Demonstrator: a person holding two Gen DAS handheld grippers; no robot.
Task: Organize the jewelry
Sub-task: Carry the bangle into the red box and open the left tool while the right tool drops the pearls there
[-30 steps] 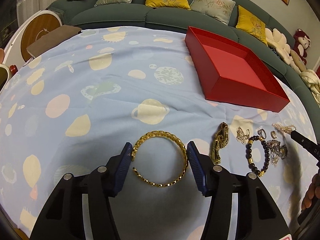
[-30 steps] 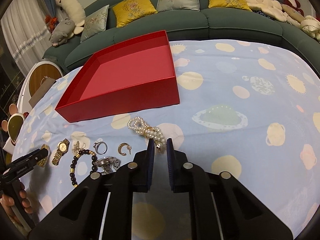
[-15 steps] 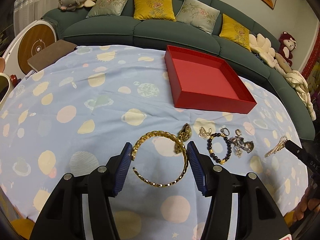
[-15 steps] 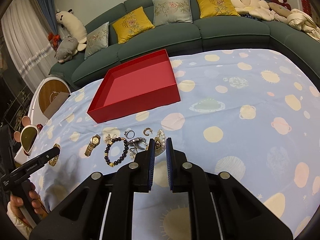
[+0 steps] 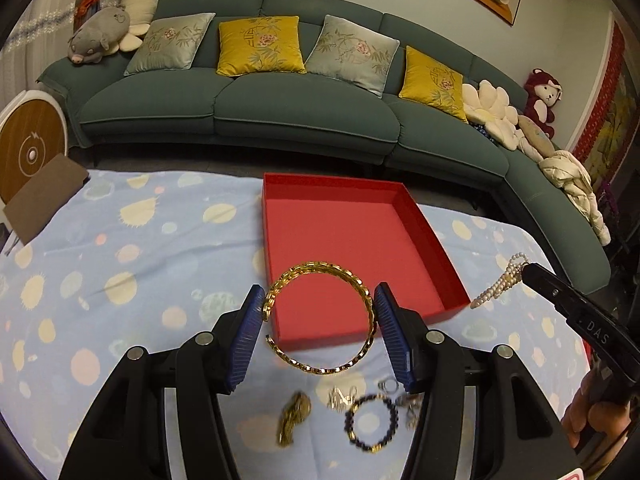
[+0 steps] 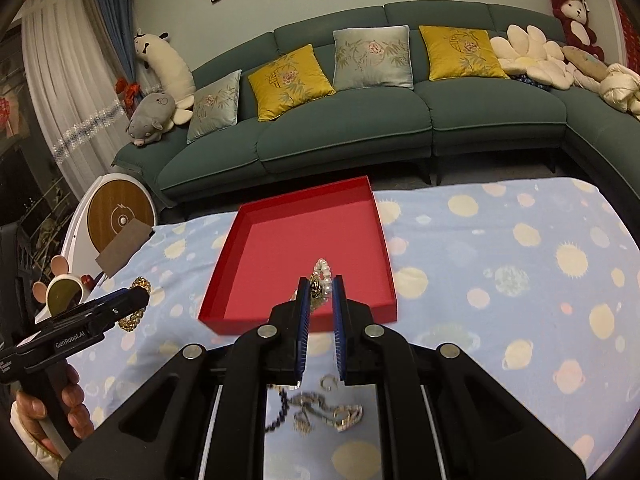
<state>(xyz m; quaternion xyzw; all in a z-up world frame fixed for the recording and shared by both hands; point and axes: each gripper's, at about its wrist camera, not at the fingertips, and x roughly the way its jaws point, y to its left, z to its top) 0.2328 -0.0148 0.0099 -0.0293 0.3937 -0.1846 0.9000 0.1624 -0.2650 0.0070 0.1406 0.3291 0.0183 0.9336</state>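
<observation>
My left gripper [image 5: 320, 304] is shut on a gold chain bangle [image 5: 360, 288] and holds it in the air over the near edge of the red tray [image 5: 344, 232]. My right gripper [image 6: 321, 286] is shut on a pearl bracelet [image 6: 323, 274] and holds it above the near end of the red tray [image 6: 296, 244]. The pearl bracelet [image 5: 498, 286] also hangs from the right gripper in the left wrist view. On the cloth below lie a gold watch [image 5: 295, 416], a dark bead bracelet [image 5: 370, 424] and small rings [image 5: 387, 386].
The table wears a light blue cloth with pale spots [image 5: 132, 264]. A green sofa with cushions [image 5: 280, 100] curves behind it. A brown card [image 5: 44, 196] lies at the far left corner. A small mirror stand [image 6: 62, 294] sits off the left edge.
Both grippers rose and moved forward with their pieces, from low over the cloth to over the tray's near end. The loose jewelry now lies below and behind the fingers.
</observation>
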